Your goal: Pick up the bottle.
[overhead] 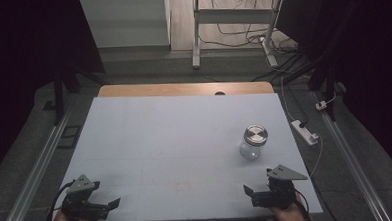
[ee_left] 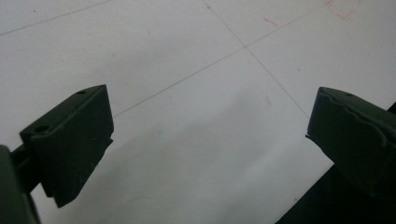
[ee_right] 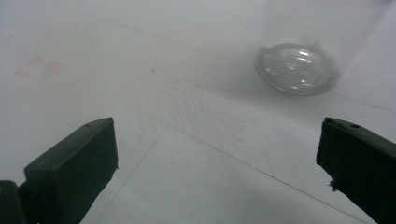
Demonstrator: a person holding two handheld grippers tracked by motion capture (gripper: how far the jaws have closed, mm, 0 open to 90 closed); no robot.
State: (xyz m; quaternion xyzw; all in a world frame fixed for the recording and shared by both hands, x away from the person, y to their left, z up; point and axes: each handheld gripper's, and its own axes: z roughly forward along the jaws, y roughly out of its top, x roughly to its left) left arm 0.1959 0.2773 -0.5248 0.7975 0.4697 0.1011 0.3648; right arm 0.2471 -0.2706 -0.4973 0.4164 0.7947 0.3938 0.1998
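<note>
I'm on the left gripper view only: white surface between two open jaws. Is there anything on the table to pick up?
Observer: Yes, one jar with a metal lid, on the table's right half.
Operator: Upright?
Observer: Yes, lid on top.
Operator: Which gripper is nearer?
Observer: The right gripper; the jar stands just beyond it, untouched.
Operator: Is that one open?
Observer: Yes, its jaws are spread wide in the right gripper view, with the jar's base ahead of them.

One desk (overhead: pixel 175 141) carries one glass jar (overhead: pixel 252 144) with one metal lid (overhead: pixel 255 135), standing just ahead of the right gripper (overhead: pixel 248 193). Two grippers: right and left gripper (overhead: pixel 114 203).
</note>
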